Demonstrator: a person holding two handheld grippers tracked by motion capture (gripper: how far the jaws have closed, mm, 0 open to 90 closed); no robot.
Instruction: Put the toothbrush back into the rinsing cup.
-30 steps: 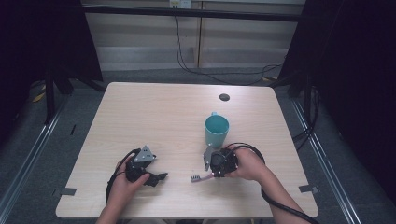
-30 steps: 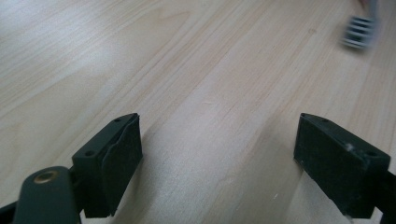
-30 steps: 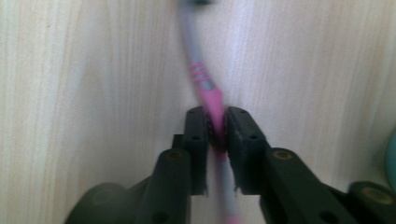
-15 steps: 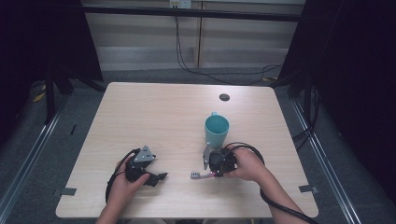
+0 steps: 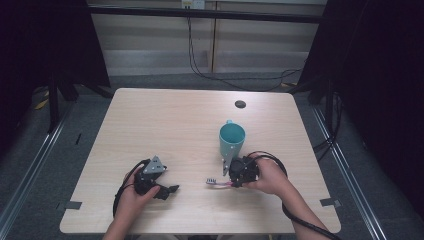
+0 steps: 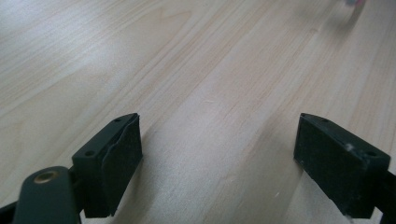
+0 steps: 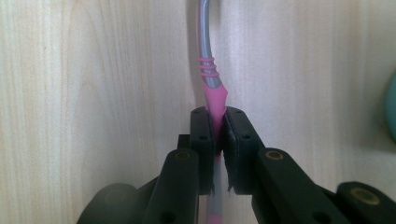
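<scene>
A pink and grey toothbrush [image 5: 218, 182] lies flat on the wooden table [image 5: 165, 125], bristle head to the left. My right gripper [image 5: 231, 183] is shut on its pink handle [image 7: 214, 105]; the jaws pinch it from both sides in the right gripper view, and the grey neck runs away from them. A teal mug [image 5: 231, 139] stands upright just behind that hand. My left gripper [image 5: 172, 189] rests at the front left of the table, open, its pads [image 6: 122, 151] wide apart over bare wood [image 6: 210, 93].
A small dark round disc [image 5: 240, 104] lies near the table's far edge. Cables trail from both grippers over the front of the table. Dark frames and rails stand beside the table on the left and right.
The toothbrush and my right gripper have shifted very slightly to the left. My left gripper has stayed where it was.
</scene>
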